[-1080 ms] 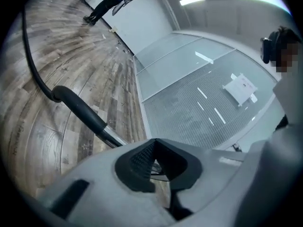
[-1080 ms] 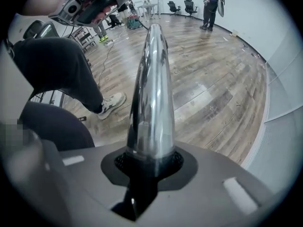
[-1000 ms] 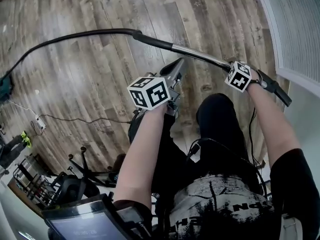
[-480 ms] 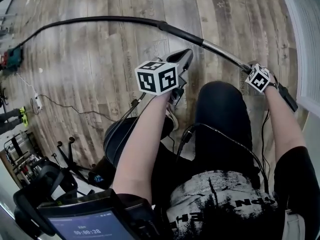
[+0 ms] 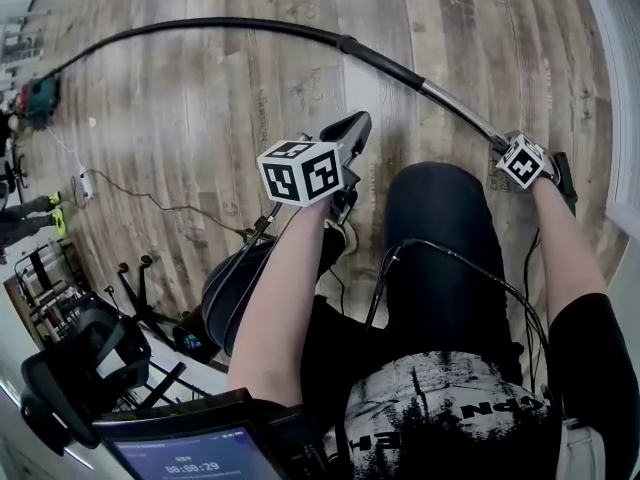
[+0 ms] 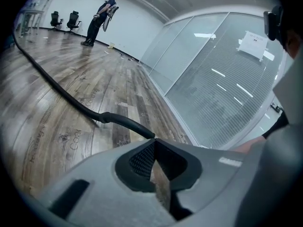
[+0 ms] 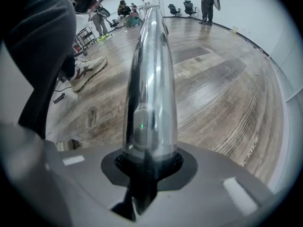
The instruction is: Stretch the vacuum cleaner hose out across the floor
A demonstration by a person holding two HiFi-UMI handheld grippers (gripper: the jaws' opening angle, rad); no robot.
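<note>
Wooden floor [image 5: 200,148] fills the frame. The black vacuum hose [image 5: 200,26] arcs from the upper left across the top to a chrome tube [image 7: 150,79] at right, which the right hand-held gripper [image 7: 150,161] clamps. The left hand-held gripper [image 5: 348,136], at centre frame, is closed and empty, apart from the hose

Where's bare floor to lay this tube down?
Floor is bare between the black hose, the metal tube and the left gripper, and beyond the hose's arc. Crowded at the head view's lower left: thin cable, chair bases, wire rack.
</note>
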